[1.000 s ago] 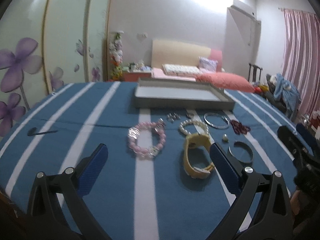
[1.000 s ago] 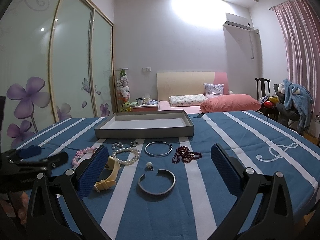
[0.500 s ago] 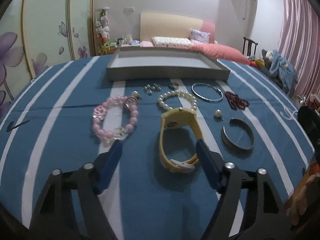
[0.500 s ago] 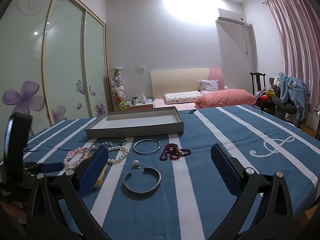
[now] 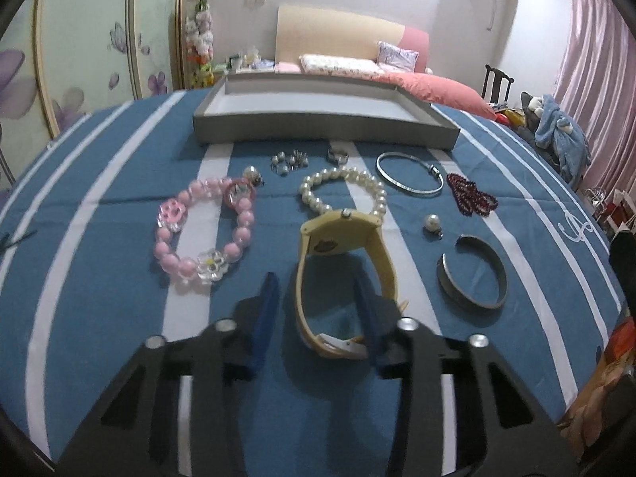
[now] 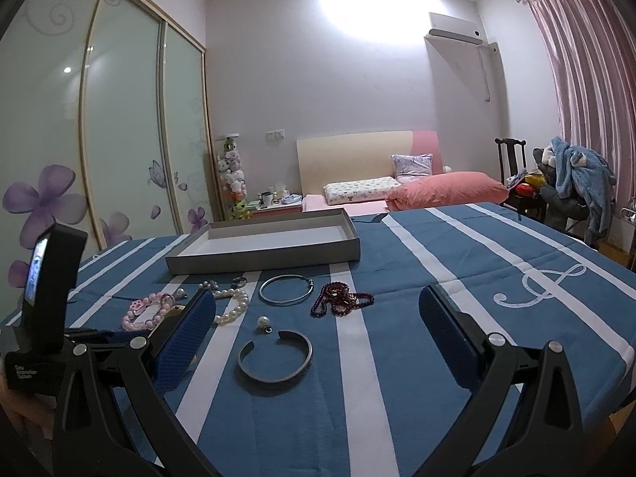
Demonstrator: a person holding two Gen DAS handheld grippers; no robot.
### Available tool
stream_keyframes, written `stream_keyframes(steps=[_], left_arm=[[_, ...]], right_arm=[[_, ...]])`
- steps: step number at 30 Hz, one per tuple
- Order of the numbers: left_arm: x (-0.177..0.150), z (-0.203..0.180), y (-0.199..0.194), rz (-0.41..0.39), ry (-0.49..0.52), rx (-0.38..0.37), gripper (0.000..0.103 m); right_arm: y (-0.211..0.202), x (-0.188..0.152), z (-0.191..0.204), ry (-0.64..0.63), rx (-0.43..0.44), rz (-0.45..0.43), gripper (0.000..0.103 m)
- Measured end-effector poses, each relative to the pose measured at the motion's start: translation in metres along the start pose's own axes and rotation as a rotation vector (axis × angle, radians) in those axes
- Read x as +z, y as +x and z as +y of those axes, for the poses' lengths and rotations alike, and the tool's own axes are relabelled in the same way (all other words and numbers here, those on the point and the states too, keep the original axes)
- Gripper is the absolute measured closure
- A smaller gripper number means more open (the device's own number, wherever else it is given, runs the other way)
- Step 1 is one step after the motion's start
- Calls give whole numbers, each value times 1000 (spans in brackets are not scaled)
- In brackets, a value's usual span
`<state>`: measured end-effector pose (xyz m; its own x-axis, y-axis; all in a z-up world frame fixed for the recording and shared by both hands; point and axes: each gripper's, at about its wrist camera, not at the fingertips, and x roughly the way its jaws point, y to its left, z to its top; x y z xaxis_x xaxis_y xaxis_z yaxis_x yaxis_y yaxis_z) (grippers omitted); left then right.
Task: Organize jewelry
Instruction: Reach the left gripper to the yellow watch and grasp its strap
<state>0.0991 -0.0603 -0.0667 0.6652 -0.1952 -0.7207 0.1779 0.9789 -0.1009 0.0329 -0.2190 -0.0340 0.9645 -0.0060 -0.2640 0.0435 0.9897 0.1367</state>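
- Since a second ago the left claw (image 5: 316,310) has come down and forward over the yellow watch (image 5: 344,274), its fingers narrowed from wide apart to a partial gap; one blue pad sits just left of the strap's left side, the other inside the loop, so the strap wall lies between them, not yet clenched.
- Right claw (image 6: 318,330) has hardly moved: spread wide and empty, hovering above the silver cuff (image 6: 275,357).
- To do this step well, I would close gently on the strap wall, since the soft band may flex or slip, then lift straight before carrying it to the grey tray (image 5: 326,133) at the far side.
- Pink bead bracelet (image 5: 202,232) lies to the left, pearl bracelet (image 5: 344,190) just beyond the watch face.
- Everything rests on a counter under a blue, white-striped cloth (image 6: 457,278); behind are a bed (image 6: 397,190), pink curtains (image 6: 588,79) and flowered wardrobe doors (image 6: 99,139).
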Motion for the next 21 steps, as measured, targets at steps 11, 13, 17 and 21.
stream_keyframes(steps=[11, 13, 17, 21], left_arm=[[1, 6, 3, -3, -11, -18, 97], [2, 8, 0, -15, -17, -30, 98], [8, 15, -8, -45, -37, -39, 98], [17, 28, -16, -88, -59, -25, 99]], right_arm=[[4, -1, 4, -17, 10, 24, 2], [7, -2, 6, -23, 13, 33, 2], [13, -4, 11, -42, 20, 67, 2], [24, -7, 17, -58, 35, 136, 2]])
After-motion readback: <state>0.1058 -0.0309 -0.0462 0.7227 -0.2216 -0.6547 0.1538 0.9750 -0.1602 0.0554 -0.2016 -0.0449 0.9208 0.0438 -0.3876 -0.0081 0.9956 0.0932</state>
